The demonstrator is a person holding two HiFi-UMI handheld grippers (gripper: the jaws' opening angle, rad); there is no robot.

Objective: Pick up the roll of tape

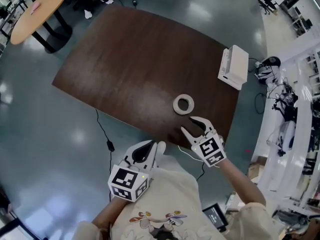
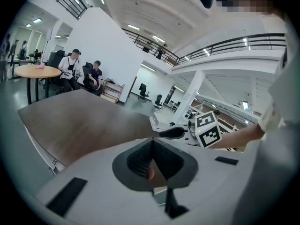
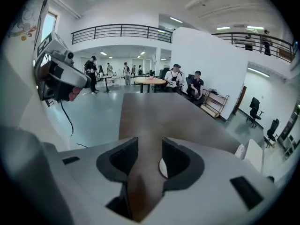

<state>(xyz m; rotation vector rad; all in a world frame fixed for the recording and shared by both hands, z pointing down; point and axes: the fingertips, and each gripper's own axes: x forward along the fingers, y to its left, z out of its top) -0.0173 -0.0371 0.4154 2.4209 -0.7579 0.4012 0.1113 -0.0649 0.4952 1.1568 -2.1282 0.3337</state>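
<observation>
The roll of tape [image 1: 183, 104], a flat whitish ring, lies on the dark brown table [image 1: 135, 59] near its front right corner. My right gripper [image 1: 189, 124] hovers just short of the roll, over the table's front edge, open and holding nothing. In the right gripper view the right gripper [image 3: 150, 156] shows table between its jaws, and a white sliver of the tape [image 3: 162, 168] peeks past the right jaw. My left gripper [image 1: 154, 147] hangs off the table by my body, shut and empty. In its own view the left gripper [image 2: 151, 146] has its jaws meeting.
A white box [image 1: 233, 66] stands at the table's right edge. A round light wood table [image 1: 37, 11] is far left, with seated people [image 2: 72, 69] behind it. A black cable [image 1: 104, 134] runs down from the front edge to the grey floor.
</observation>
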